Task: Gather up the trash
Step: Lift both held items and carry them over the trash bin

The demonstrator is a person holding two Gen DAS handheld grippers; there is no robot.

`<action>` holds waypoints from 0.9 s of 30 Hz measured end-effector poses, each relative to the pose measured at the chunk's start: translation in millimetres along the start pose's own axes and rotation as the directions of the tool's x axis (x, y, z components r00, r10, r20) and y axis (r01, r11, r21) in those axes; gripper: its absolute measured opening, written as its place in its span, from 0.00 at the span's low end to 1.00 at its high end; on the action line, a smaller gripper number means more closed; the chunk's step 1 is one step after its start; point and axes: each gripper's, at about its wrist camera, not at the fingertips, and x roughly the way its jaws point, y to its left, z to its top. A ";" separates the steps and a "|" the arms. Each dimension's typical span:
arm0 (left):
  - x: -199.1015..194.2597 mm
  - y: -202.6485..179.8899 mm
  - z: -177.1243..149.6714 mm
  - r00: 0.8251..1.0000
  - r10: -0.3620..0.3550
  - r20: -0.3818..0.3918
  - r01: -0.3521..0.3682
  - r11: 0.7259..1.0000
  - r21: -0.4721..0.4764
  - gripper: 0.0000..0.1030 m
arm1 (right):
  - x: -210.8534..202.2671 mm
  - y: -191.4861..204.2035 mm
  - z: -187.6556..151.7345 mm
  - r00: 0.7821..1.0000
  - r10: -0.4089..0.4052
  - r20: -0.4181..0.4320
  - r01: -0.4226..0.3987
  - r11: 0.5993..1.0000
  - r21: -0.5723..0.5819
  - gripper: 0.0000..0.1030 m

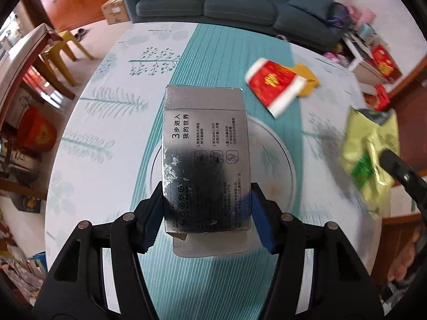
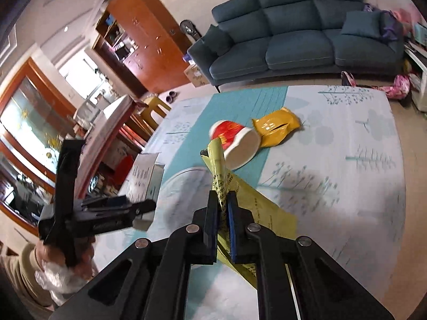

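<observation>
My left gripper [image 1: 206,213] is shut on a silver cardboard box [image 1: 205,157] with black print and holds it above the table. The box [image 2: 145,176] and the left gripper [image 2: 128,208] also show in the right wrist view. My right gripper [image 2: 222,224] is shut on a yellow-green foil bag [image 2: 226,186] and holds it above the table; the bag [image 1: 371,154] shows at the right of the left wrist view. A red and white paper cup [image 2: 234,144] [image 1: 275,86] lies on its side beside a yellow wrapper [image 2: 277,126] [image 1: 307,80].
The round table [image 1: 112,122] has a leaf-patterned cloth with a teal stripe and a white plate [image 1: 277,144] under the box. A teal sofa [image 2: 293,34] stands behind. A red bucket [image 1: 36,130] sits on the floor at the left, near a wooden table and yellow stool [image 1: 66,45].
</observation>
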 end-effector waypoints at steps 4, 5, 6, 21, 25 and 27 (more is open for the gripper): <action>-51.9 25.6 -46.6 0.997 -0.078 0.027 0.077 0.996 0.048 0.55 | -31.1 48.2 -36.7 0.999 -0.014 0.047 0.012 0.999 0.033 0.06; -60.4 31.9 -56.5 0.995 -0.093 0.034 0.091 0.994 0.063 0.55 | -39.2 62.4 -48.3 0.998 -0.019 0.062 0.017 0.999 0.042 0.06; -71.5 37.7 -67.6 0.993 -0.107 0.041 0.104 0.991 0.080 0.55 | -47.5 77.0 -60.8 0.997 -0.021 0.078 0.017 0.998 0.053 0.06; -190.1 131.7 -239.7 0.969 -0.241 0.057 0.215 0.933 0.288 0.55 | -121.1 237.5 -266.1 0.984 -0.038 0.176 -0.018 0.952 0.305 0.06; -199.6 142.1 -273.4 0.970 -0.240 0.036 0.217 0.924 0.315 0.55 | -132.1 258.5 -309.6 0.987 -0.030 0.156 -0.026 0.938 0.345 0.06; -200.5 144.9 -286.5 0.971 -0.237 0.022 0.218 0.921 0.323 0.55 | -136.1 268.4 -328.3 0.990 -0.028 0.139 -0.023 0.936 0.351 0.06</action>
